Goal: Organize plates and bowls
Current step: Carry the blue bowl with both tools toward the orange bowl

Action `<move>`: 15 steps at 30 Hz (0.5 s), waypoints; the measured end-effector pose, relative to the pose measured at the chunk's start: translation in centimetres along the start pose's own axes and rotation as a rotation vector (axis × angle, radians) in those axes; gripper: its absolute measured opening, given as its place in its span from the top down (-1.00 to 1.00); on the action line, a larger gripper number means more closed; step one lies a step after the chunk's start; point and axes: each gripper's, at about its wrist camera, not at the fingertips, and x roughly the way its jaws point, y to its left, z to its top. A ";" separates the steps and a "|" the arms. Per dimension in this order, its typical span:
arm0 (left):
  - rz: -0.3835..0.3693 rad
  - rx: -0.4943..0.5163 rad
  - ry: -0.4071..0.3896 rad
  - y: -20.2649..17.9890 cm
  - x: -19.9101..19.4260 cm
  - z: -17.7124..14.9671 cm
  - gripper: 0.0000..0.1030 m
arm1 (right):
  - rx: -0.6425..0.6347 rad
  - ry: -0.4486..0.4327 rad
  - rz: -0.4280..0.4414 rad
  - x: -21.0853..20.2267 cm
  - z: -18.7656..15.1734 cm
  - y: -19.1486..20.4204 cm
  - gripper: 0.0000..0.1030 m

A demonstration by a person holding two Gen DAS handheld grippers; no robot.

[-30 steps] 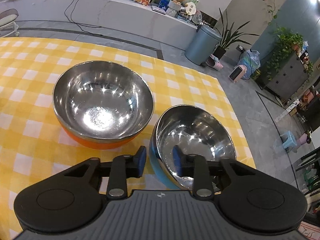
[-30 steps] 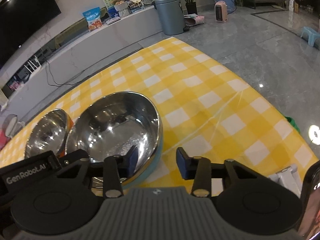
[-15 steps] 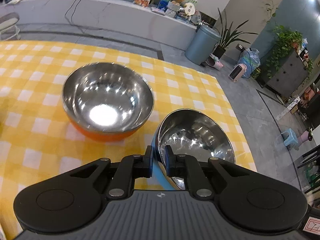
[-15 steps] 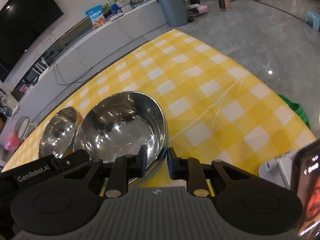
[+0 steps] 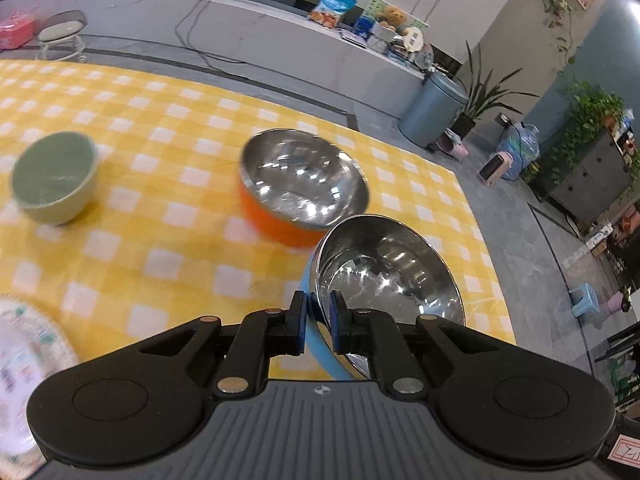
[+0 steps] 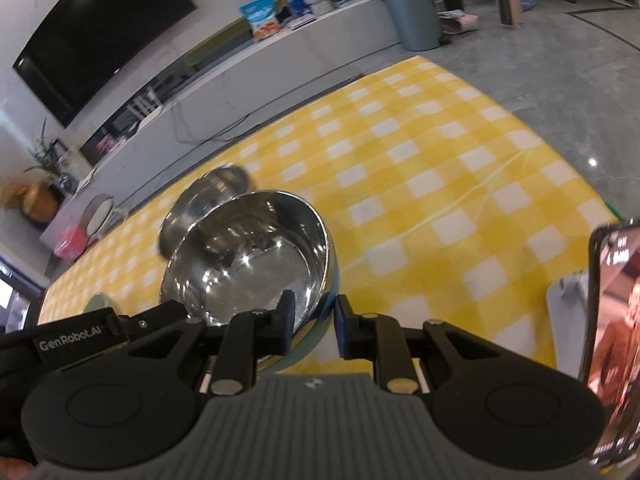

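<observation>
Between both sets of jaws — same blue bowl (image 5: 384,276), left gripper (image 5: 318,320) and right gripper (image 6: 313,326) each clamped on its near rim, tilted up off the checked cloth (image 5: 160,208). Just beyond it, slightly left: orange bowl (image 5: 300,188), probably the nesting target. Both shiny steel inside, round, slippery. Farther left — matte green bowl (image 5: 54,176).
</observation>
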 end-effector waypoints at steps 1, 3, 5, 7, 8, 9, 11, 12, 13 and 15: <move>0.004 -0.002 -0.001 0.2 -0.4 -0.3 0.76 | -0.015 0.004 0.006 -0.3 -0.4 0.4 0.63; 0.010 -0.014 0.002 0.9 -1.2 -0.8 0.76 | -0.038 0.007 0.016 -0.8 -1.1 1.0 0.63; 0.017 -0.021 0.007 1.7 -1.9 -1.3 0.76 | -0.053 0.010 0.029 -1.2 -1.8 1.4 0.63; 0.024 -0.028 0.014 2.2 -2.6 -1.9 0.76 | -0.062 0.019 0.045 -1.7 -2.7 1.7 0.63; 0.025 -0.032 0.020 2.6 -2.8 -2.2 0.75 | -0.065 0.023 0.051 -1.9 -3.1 1.8 0.63; 0.025 -0.039 0.026 2.9 -3.0 -2.5 0.75 | -0.067 0.028 0.057 -2.0 -3.5 1.8 0.63; 0.020 -0.050 0.038 3.4 -3.5 -3.2 0.75 | -0.060 0.042 0.069 -2.3 -4.6 1.7 0.63; 0.016 -0.050 0.044 3.6 -3.7 -3.4 0.75 | -0.053 0.052 0.072 -2.3 -5.2 1.4 0.63; 0.013 -0.044 0.049 3.7 -3.8 -3.7 0.75 | -0.040 0.062 0.075 -2.4 -5.8 1.1 0.63; 0.010 -0.032 0.058 3.7 -4.0 -4.2 0.76 | -0.012 0.086 0.082 -2.6 -7.0 0.5 0.62</move>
